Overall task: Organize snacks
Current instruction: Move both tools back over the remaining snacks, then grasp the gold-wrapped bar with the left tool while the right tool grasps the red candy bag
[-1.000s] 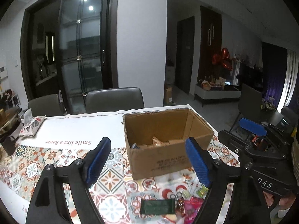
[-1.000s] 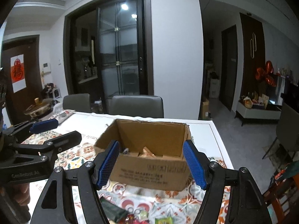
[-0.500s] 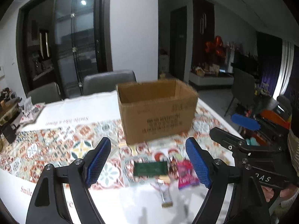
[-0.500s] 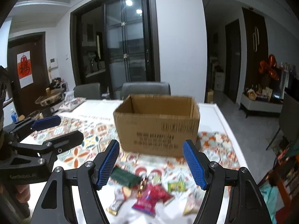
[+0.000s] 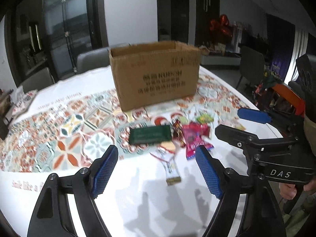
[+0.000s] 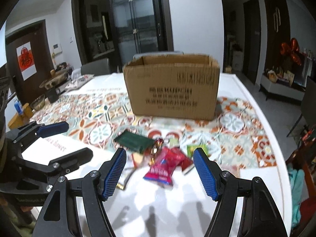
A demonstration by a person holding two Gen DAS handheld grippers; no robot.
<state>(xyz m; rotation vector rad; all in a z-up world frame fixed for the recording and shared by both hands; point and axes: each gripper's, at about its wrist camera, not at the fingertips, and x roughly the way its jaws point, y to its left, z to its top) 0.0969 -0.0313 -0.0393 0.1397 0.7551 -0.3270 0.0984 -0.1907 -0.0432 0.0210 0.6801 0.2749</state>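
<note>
An open cardboard box (image 5: 158, 75) (image 6: 173, 90) stands on the table beyond a small heap of snacks. The heap holds a dark green packet (image 5: 150, 135) (image 6: 134, 141), a pink-red packet (image 5: 192, 138) (image 6: 164, 166), a yellow-green packet (image 5: 204, 118) (image 6: 194, 149) and a white wrapped bar (image 5: 169, 167). My left gripper (image 5: 155, 150) (image 6: 79, 139) hovers over the near side of the heap; its jaws are closing slightly with nothing between them. To its right, my right gripper (image 6: 160, 152) (image 5: 228, 120) stands open above the pink-red packet, holding nothing.
A tiled-pattern cloth (image 5: 69, 122) covers the white table; its right edge (image 6: 276, 158) curves close by. Grey chairs (image 5: 92, 61) stand behind the box. A bowl (image 6: 38, 102) and a printed bag (image 5: 23, 100) sit at the far left.
Both grippers have come down and tilted toward the table. The box's inside has dropped out of sight, and the snack heap now lies between and just beyond the fingers.
</note>
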